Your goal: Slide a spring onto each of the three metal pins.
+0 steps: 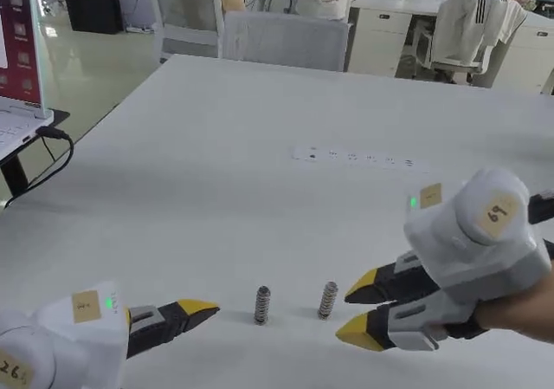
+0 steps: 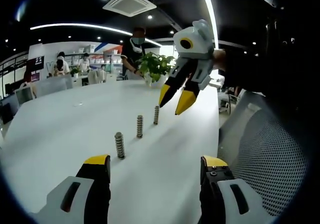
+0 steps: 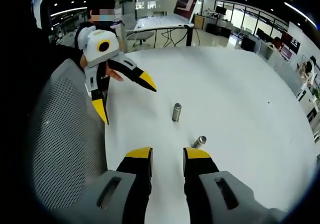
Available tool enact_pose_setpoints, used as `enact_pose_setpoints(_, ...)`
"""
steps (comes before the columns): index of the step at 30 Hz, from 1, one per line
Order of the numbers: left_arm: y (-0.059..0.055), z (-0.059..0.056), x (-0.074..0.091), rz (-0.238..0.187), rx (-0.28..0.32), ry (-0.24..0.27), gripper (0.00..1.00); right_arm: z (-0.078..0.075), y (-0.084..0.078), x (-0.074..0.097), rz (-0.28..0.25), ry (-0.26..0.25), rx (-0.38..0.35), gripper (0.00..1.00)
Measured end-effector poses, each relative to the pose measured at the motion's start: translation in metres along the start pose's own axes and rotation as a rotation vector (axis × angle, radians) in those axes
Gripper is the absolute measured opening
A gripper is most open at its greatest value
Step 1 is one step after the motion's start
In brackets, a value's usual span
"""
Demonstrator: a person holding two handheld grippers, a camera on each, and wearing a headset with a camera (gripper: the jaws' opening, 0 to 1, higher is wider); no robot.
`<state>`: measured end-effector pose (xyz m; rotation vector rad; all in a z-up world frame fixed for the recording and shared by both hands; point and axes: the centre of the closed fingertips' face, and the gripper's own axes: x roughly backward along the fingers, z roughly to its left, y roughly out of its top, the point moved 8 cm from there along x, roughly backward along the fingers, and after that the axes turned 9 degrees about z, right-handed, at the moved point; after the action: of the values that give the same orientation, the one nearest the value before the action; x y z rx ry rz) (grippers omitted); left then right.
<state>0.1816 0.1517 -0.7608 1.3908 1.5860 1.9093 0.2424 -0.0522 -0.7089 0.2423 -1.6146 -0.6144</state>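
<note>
Three short metal pins stand upright in a row on the white table (image 1: 216, 146), each with a coiled spring around it: near spring (image 2: 119, 145), middle spring (image 2: 139, 126), far spring (image 2: 156, 114). The head view shows two of them, one spring (image 1: 262, 305) and another spring (image 1: 327, 300). My left gripper (image 2: 156, 161) is wide open and holds nothing, a short way in front of the near spring; one of its fingers (image 1: 195, 309) points at the row. My right gripper (image 1: 359, 308) is open and holds nothing, just right of the springs.
A laptop (image 1: 17, 60) with a black cable (image 1: 56, 159) sits at the table's left edge. A white power strip (image 1: 359, 158) lies mid-table. Chairs (image 1: 286, 38) line the far side. A grey mesh chair (image 2: 270, 149) is beside me. People stand in the background.
</note>
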Motion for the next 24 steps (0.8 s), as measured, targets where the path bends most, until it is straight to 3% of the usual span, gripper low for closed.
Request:
enact_pose_setpoints(16, -0.001, -0.001, 0.0, 0.014, -0.001, -0.009, 0.7, -0.008, -0.059, 0.016, -0.071, -0.056, -0.185, 0.27)
enact_pose_setpoints(24, -0.002, -0.001, -0.001, 0.017, 0.005, -0.01, 0.7, -0.009, -0.08, 0.025, -0.142, -0.108, -0.238, 0.33)
